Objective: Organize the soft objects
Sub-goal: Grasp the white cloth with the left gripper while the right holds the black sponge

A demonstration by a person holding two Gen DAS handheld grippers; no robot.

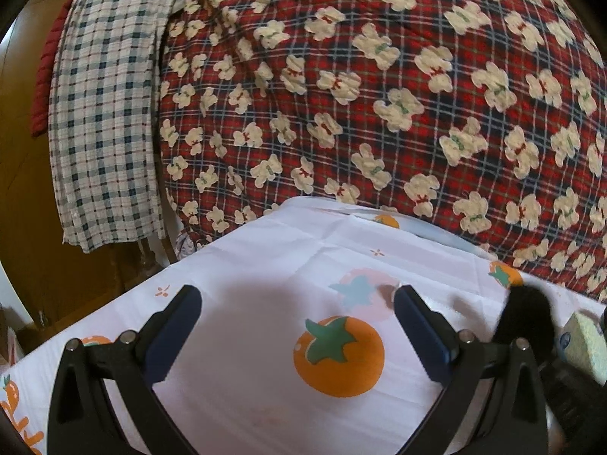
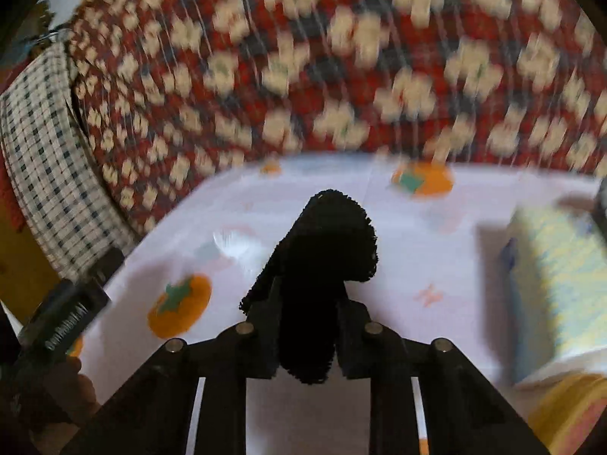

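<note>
Black fuzzy cloth [image 2: 322, 265]: clamped in right tongs [image 2: 305, 341] above white persimmon-print surface [image 1: 265, 265]. Left tongs [image 1: 296, 303]: wide, empty. Far: red bear-print quilt [image 1: 379, 94]; left, checked cloth [image 1: 102, 113]; right, tissue pack [image 2: 561, 284].

The black cloth [image 2: 322, 265] looks fuzzy and matt. The white sheet [image 1: 265, 265] is smooth printed fabric; at twelve o'clock, the red quilt [image 1: 379, 94] looks soft, the checked cloth [image 1: 102, 113] crinkled.

Grippers: left wide, right clamped

Left gripper [image 1: 297, 314] jaws spread apart, nothing between. Right gripper [image 2: 307, 326] jaws pinched onto a black fuzzy cloth [image 2: 326, 250], angled downward.
</note>
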